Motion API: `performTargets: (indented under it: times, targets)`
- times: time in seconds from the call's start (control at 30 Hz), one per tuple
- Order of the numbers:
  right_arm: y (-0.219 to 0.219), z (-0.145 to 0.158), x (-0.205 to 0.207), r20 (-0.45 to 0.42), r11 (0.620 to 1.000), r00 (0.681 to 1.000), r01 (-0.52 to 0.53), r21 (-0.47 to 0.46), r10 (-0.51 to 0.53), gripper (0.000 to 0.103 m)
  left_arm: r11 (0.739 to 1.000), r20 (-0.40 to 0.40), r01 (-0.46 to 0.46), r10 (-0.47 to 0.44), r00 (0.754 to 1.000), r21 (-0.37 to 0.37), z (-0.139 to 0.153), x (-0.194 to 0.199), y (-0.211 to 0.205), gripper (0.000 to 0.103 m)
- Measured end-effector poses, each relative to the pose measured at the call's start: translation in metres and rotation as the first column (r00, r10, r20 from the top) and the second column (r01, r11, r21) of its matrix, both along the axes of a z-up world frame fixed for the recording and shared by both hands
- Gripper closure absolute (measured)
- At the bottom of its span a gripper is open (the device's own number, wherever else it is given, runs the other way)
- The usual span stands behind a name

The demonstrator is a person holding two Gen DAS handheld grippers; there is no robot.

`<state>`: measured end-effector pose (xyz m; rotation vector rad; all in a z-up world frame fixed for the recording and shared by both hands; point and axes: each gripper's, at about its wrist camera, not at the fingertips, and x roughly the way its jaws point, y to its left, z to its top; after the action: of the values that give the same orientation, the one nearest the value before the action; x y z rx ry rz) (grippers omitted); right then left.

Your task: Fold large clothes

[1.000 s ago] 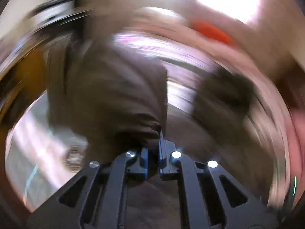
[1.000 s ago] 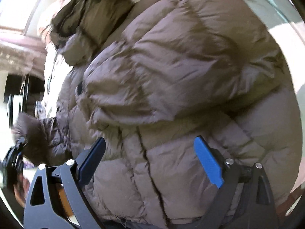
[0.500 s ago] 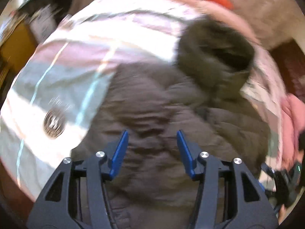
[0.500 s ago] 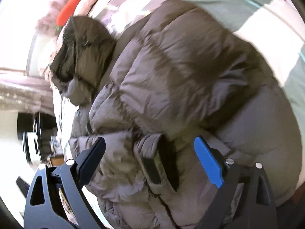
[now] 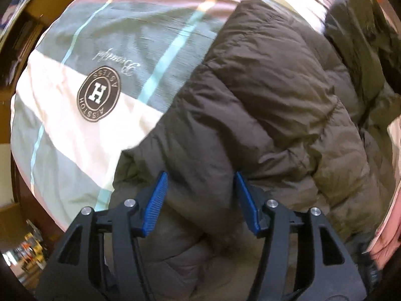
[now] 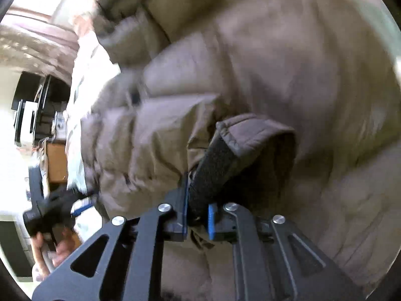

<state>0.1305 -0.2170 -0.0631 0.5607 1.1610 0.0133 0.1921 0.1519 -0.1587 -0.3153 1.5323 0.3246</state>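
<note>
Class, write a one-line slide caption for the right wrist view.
Right gripper shut on the brown puffer jacket's sleeve cuff.

Puffer jacket (image 5: 263, 105) spread on a bed, over the duvet (image 5: 82, 130).

Lying across the duvet's right part, hood (image 5: 361, 40) at the far right end, round emblem (image 5: 99, 93) to the left on bare cover. Left gripper (image 5: 200, 200) near the jacket's close edge, fingers spread to either side of a quilted bulge. In the right wrist view, right gripper (image 6: 196, 213) clamped on the sleeve cuff (image 6: 240, 148), cuff folded over the jacket body, hood (image 6: 150, 7) behind at upper left, left gripper (image 6: 50, 213) at the lower left beside the jacket.
</note>
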Motion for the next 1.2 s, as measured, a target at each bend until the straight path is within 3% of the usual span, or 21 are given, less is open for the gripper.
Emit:
performTargets:
  times: [0.1, 0.17, 0.23, 0.33, 0.37, 0.4, 0.43, 0.47, 0.5, 0.6, 0.63, 0.7, 0.83, 0.9, 0.97, 1.0, 1.03, 1.13, 1.17, 1.2]
  targets:
    - [0.001, 0.053, 0.01, 0.267, 0.987, 0.963, 0.007, -0.161, 0.037, 0.095, 1.0, 0.046, 0.015, -0.015, 0.999, 0.003, 0.008, -0.002, -0.006, 0.046]
    - [-0.005, 0.061, 0.02, 0.293, 0.98, 0.956, 0.041, -0.194, 0.018, 0.095, 0.999, 0.067, 0.044, -0.045, 0.997, 0.017, 0.013, -0.003, -0.013, 0.046]
    - [-0.023, 0.044, 0.032, 0.235, 0.985, 0.971, 0.078, -0.152, -0.041, 0.094, 0.994, 0.078, 0.097, -0.1, 0.992, 0.043, 0.014, -0.004, -0.025, 0.046]
    - [-0.05, -0.011, 0.043, 0.075, 0.979, 0.988, 0.146, -0.142, -0.136, 0.092, 0.988, 0.07, 0.149, -0.152, 0.986, 0.043, 0.01, -0.005, -0.037, 0.044]
    - [-0.056, -0.03, 0.046, 0.011, 0.981, 0.989, 0.146, -0.127, -0.146, 0.082, 0.986, 0.06, 0.159, -0.161, 0.985, 0.038, 0.008, -0.006, -0.038, 0.044]
    - [-0.061, -0.047, 0.05, -0.058, 0.983, 0.986, 0.151, -0.1, -0.157, 0.061, 0.986, 0.056, 0.16, -0.162, 0.985, 0.038, 0.006, -0.004, -0.038, 0.043]
    - [-0.074, -0.056, 0.046, -0.103, 0.984, 0.98, 0.167, -0.06, -0.173, 0.048, 0.987, 0.053, 0.155, -0.157, 0.986, 0.04, 0.005, -0.004, -0.037, 0.043]
    - [-0.085, -0.061, 0.042, -0.128, 0.978, 0.971, 0.207, 0.019, -0.203, 0.038, 0.989, 0.057, 0.146, -0.148, 0.987, 0.039, 0.006, -0.003, -0.036, 0.043]
    - [-0.097, -0.06, 0.036, -0.137, 0.958, 0.958, 0.268, 0.1, -0.253, 0.035, 0.99, 0.061, 0.137, -0.139, 0.988, 0.042, 0.011, -0.003, -0.036, 0.043]
    - [-0.117, -0.044, 0.019, -0.118, 0.916, 0.926, 0.374, 0.142, -0.359, 0.023, 0.992, 0.08, 0.095, -0.102, 0.992, 0.083, 0.02, -0.004, -0.027, 0.042]
    - [-0.118, -0.036, 0.014, -0.098, 0.913, 0.92, 0.39, 0.12, -0.38, 0.023, 0.992, 0.079, 0.088, -0.095, 0.992, 0.092, 0.022, -0.004, -0.024, 0.042]
    - [-0.107, -0.033, 0.017, -0.102, 0.936, 0.939, 0.338, 0.101, -0.328, 0.022, 0.992, 0.063, 0.074, -0.081, 0.995, 0.102, 0.021, -0.003, -0.021, 0.041]
    - [-0.077, -0.055, 0.03, -0.159, 0.961, 0.965, 0.232, 0.152, -0.208, 0.024, 0.99, 0.004, 0.085, -0.086, 0.996, 0.116, 0.008, 0.001, -0.024, 0.04]
    - [-0.058, -0.06, 0.037, -0.156, 0.977, 0.973, 0.186, 0.107, -0.168, 0.051, 0.985, -0.016, 0.099, -0.098, 0.995, 0.143, 0.0, 0.002, -0.026, 0.04]
    - [-0.047, -0.052, 0.04, -0.088, 0.987, 0.986, 0.15, 0.063, -0.145, 0.063, 0.98, -0.025, 0.102, -0.099, 0.995, 0.171, -0.002, 0.003, -0.028, 0.039]
    - [-0.043, -0.045, 0.043, -0.033, 0.989, 0.992, 0.126, 0.071, -0.124, 0.079, 0.98, -0.028, 0.098, -0.094, 0.995, 0.176, -0.004, 0.004, -0.027, 0.036]
    - [-0.038, -0.039, 0.047, -0.001, 0.991, 0.994, 0.112, 0.066, -0.113, 0.082, 0.98, -0.032, 0.092, -0.088, 0.996, 0.177, -0.006, 0.006, -0.025, 0.035]
    - [-0.033, -0.027, 0.049, 0.054, 0.994, 0.992, 0.113, -0.012, -0.112, 0.082, 0.981, -0.035, 0.08, -0.075, 0.997, 0.175, -0.008, 0.007, -0.022, 0.033]
    - [-0.032, -0.029, 0.05, 0.037, 0.993, 0.993, 0.111, -0.029, -0.11, 0.077, 0.982, -0.035, 0.079, -0.074, 0.997, 0.172, -0.008, 0.007, -0.022, 0.033]
    - [-0.034, -0.034, 0.051, -0.008, 0.993, 0.994, 0.108, -0.047, -0.108, 0.063, 0.982, -0.031, 0.079, -0.075, 0.997, 0.171, -0.007, 0.007, -0.021, 0.034]
